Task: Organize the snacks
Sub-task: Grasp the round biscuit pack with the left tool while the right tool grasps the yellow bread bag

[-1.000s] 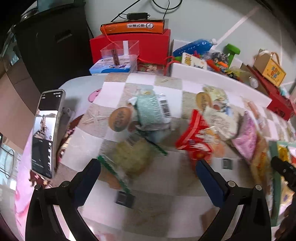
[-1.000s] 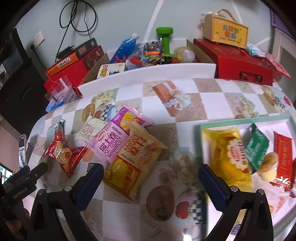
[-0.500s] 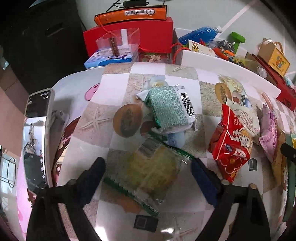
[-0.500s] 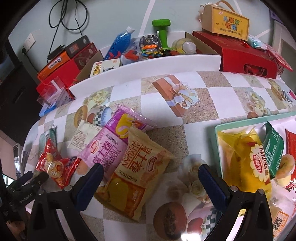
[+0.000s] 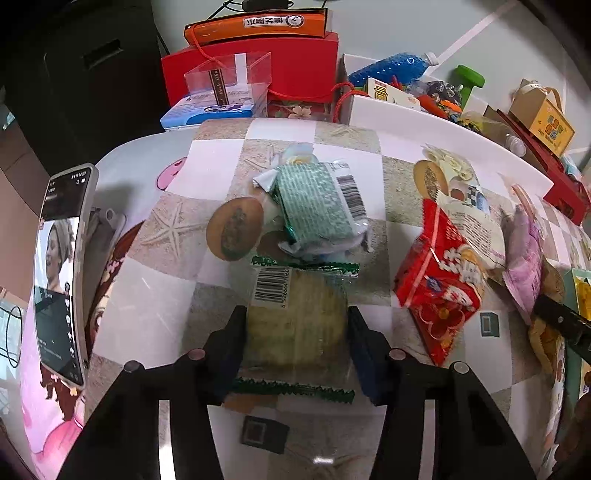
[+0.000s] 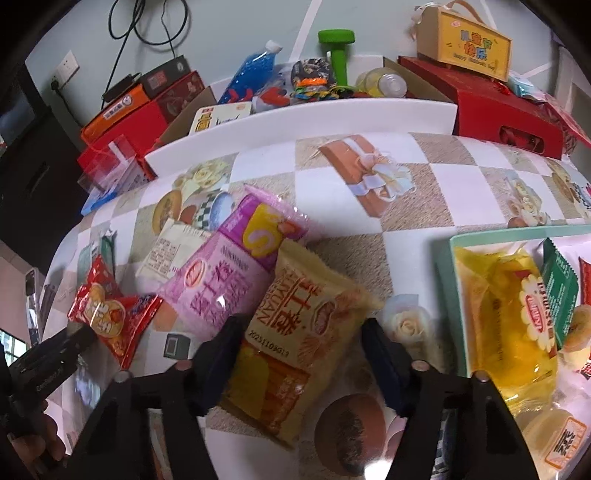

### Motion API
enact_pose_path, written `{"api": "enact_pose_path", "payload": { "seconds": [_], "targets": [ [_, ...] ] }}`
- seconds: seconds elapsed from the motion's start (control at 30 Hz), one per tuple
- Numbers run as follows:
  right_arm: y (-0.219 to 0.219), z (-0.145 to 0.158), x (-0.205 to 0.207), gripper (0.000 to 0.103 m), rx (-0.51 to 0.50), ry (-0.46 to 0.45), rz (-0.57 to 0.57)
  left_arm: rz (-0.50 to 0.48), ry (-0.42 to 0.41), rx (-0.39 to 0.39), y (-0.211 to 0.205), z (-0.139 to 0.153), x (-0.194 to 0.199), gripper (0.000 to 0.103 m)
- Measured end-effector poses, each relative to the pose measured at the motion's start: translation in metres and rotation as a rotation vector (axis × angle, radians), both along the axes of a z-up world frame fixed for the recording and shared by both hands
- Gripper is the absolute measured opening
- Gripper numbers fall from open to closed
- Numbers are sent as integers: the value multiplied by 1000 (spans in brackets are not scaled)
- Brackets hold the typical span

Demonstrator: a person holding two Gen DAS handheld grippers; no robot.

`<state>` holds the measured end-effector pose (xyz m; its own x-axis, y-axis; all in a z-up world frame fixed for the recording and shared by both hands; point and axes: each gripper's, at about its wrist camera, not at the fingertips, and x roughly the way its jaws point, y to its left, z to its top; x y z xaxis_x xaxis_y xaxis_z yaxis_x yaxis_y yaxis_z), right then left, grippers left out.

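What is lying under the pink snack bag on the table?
The pink snack bag lies partly on a white packet, and its lower right edge is under the tan snack bag. Anything else beneath it is covered.

A phone is leaning upright at the surface's left edge, its screen glowing. Behind, an orange box is lying on a red box, and a green dumbbell is standing beside a blue bottle.
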<state>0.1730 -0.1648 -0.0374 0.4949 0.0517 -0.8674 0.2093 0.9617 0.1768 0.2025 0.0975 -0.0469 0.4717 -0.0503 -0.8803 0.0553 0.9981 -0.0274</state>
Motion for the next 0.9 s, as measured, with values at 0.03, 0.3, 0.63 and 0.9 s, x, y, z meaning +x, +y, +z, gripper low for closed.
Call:
{"api": "enact_pose_path", "payload": {
  "seconds": [0.03,0.3,0.63,0.9],
  "targets": [
    [1,-1,-1,61,1,2,3,2,0,-5,-2,0,-3,53],
    [3,1,-9,45,1,-8,23,51,-1,-27,-12,0,-21,52],
    [4,8,-27,40,-6,-18,31,98,6,-98,-16,4,-41,51],
    [5,28,-47,40,0,-59,34,124,-35,-126,-16,25,-57,51]
  ]
}}
